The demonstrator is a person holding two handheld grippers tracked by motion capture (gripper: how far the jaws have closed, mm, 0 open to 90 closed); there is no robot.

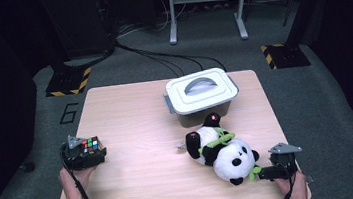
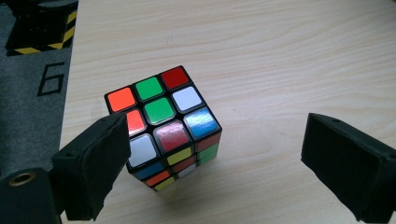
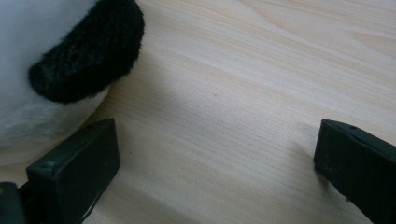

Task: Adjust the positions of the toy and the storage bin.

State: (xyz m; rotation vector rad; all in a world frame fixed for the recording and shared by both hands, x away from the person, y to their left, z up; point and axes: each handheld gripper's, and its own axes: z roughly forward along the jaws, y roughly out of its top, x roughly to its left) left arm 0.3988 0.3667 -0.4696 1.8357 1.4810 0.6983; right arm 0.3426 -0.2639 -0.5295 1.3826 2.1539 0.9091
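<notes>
A scrambled colour cube [image 1: 90,145] stands on the wooden table [image 1: 130,110] near its left edge. My left gripper [image 1: 86,159] sits just behind it. In the left gripper view the cube [image 2: 163,126] rests on the wood between the wide-apart jaws of the left gripper [image 2: 219,140]; the left jaw is close by the cube's side and the right jaw is well clear. A plush panda [image 1: 223,152] with a green ribbon lies right of centre. My right gripper [image 1: 272,170] is beside its head, open. Between the jaws of the right gripper [image 3: 217,144] is bare wood, with the panda's black ear [image 3: 88,51] up left.
A white lidded storage box [image 1: 201,94] with a grey handle stands at the back of the table, just behind the panda. Bare wood lies between the cube and the panda. Beyond the table are floor cables [image 1: 159,56] and a metal frame's legs [image 1: 204,10].
</notes>
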